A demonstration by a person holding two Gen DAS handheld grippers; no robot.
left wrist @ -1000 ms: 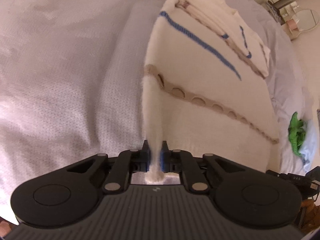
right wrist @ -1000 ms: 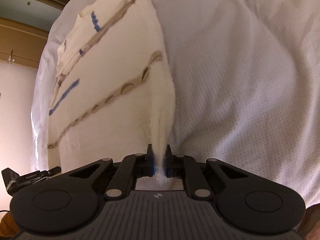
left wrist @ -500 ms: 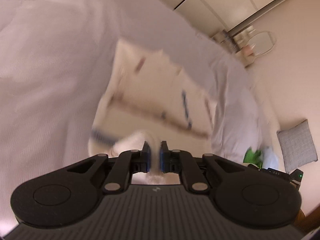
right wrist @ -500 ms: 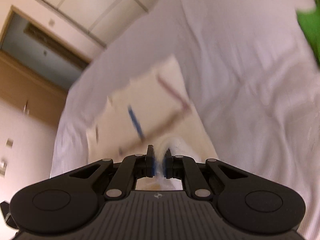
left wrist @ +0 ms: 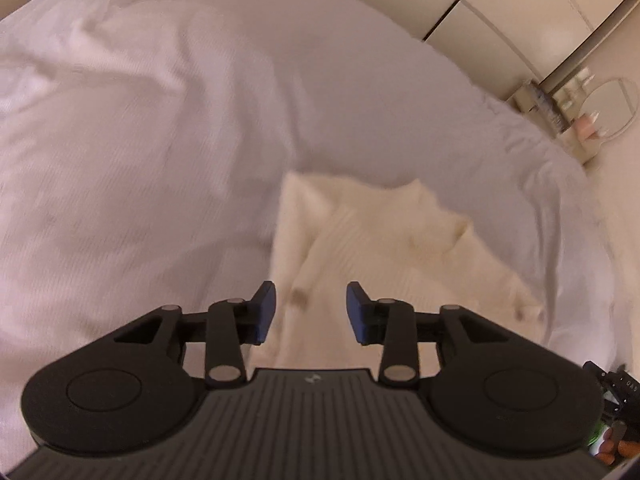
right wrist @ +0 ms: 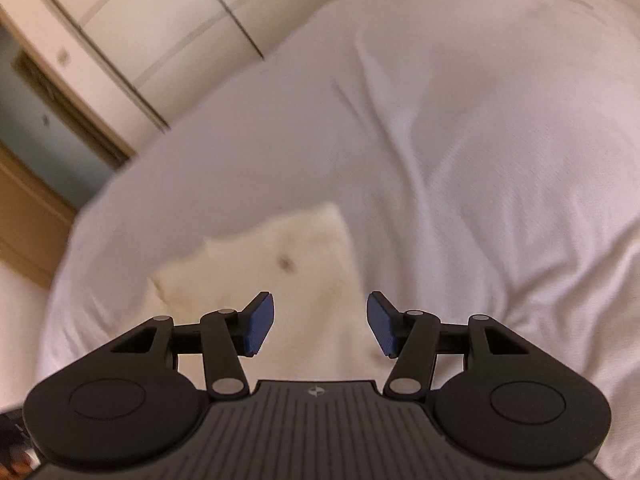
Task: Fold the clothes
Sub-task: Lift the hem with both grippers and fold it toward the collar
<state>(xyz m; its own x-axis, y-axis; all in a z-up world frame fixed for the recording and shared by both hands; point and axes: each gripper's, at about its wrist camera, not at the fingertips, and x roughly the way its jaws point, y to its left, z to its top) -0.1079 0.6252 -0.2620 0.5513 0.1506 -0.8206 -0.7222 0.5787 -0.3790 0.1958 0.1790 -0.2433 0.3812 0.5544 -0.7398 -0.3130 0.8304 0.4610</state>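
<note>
Both jaws opening, nothing pinched: left gripper (left wrist: 311, 307) and right gripper (right wrist: 320, 322) hover over the folded cream sweater (left wrist: 384, 240) on the white bedspread (left wrist: 160, 140).

Little can be read here. A black device (left wrist: 619, 390) at the left wrist view's lower right edge bears small pale characters, perhaps "DAS", too blurred to confirm.
</note>
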